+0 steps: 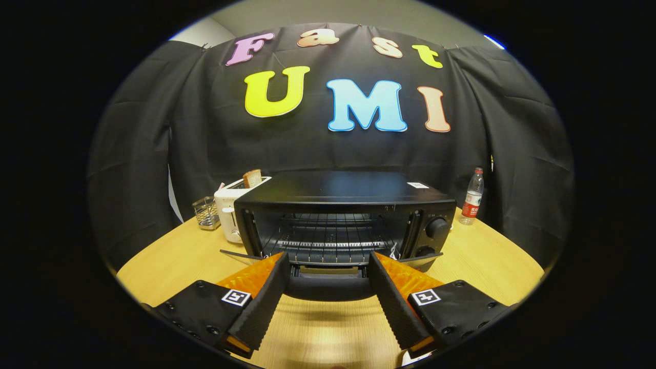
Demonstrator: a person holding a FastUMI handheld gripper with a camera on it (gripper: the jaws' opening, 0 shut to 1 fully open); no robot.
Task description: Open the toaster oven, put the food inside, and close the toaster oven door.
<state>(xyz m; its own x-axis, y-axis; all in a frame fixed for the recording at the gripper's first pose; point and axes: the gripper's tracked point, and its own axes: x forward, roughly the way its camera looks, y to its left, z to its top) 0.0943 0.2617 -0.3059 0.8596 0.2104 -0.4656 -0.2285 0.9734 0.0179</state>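
- Toaster oven (pixel 344 215) sits mid-tabletop (pixel 169 256), door (pixel 328 279) dropped open just ahead; lowering carelessly could knock it.
- Tongs (pixel 328 266) spread wide, empty; the bread (pixel 252 178) waits in the far-left toaster (pixel 229 207), easily crushed.

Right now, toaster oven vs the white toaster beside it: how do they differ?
The toaster oven is black, wide and front-loading; the white toaster is smaller, narrow and top-loading. The toaster oven's door lies folded down, its rack bare; the white toaster holds a bread slice upright in its slot. The gripper is open, fingers either side of the door's handle. Both stand on the wooden table.
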